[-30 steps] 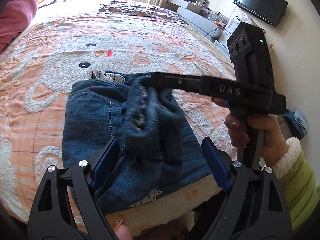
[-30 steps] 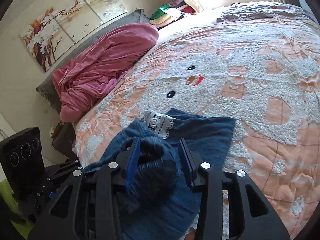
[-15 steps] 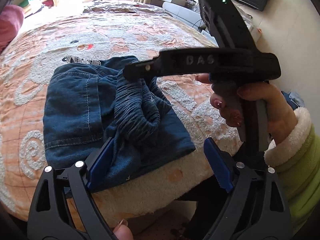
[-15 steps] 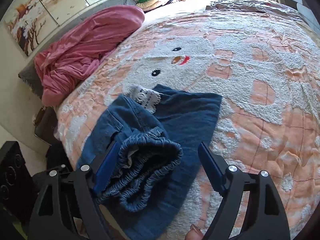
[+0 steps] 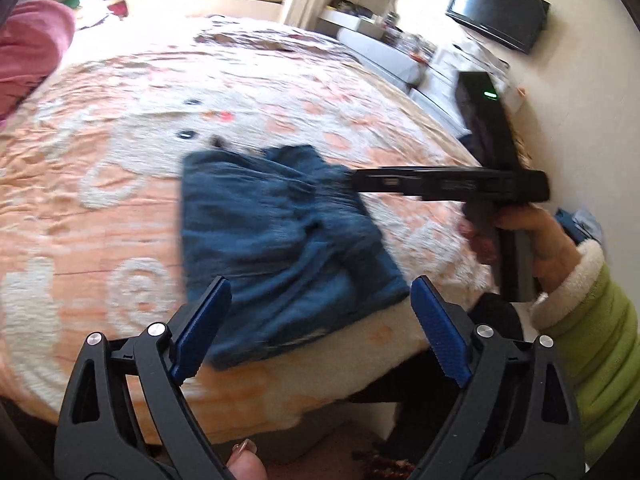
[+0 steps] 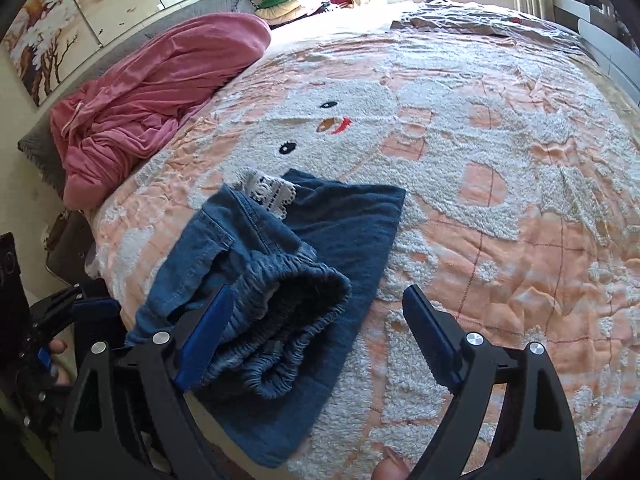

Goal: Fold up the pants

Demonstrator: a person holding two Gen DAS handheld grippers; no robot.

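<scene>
The blue denim pants lie folded on the bed near its front edge, blurred in the left wrist view. Their elastic waistband is bunched on top, and white lace trim shows at the far end. My left gripper hangs before the pants' near edge, its jaws opening with nothing pressed between the pads. My right gripper is over the waistband, jaws opening, and the left pad stands beside the bunch without gripping it. From the left wrist view, the right gripper reaches over the pants' far right corner.
The bed has a peach and white snowman cover. A pink blanket is heaped at the head. A hand in a green sleeve holds the right gripper. A dresser and wall TV stand beyond the bed.
The right gripper's jaws have spread wide and let go of the waistband, which now rests on the folded pants. The left gripper has drawn back from the pants toward the bed's edge.
</scene>
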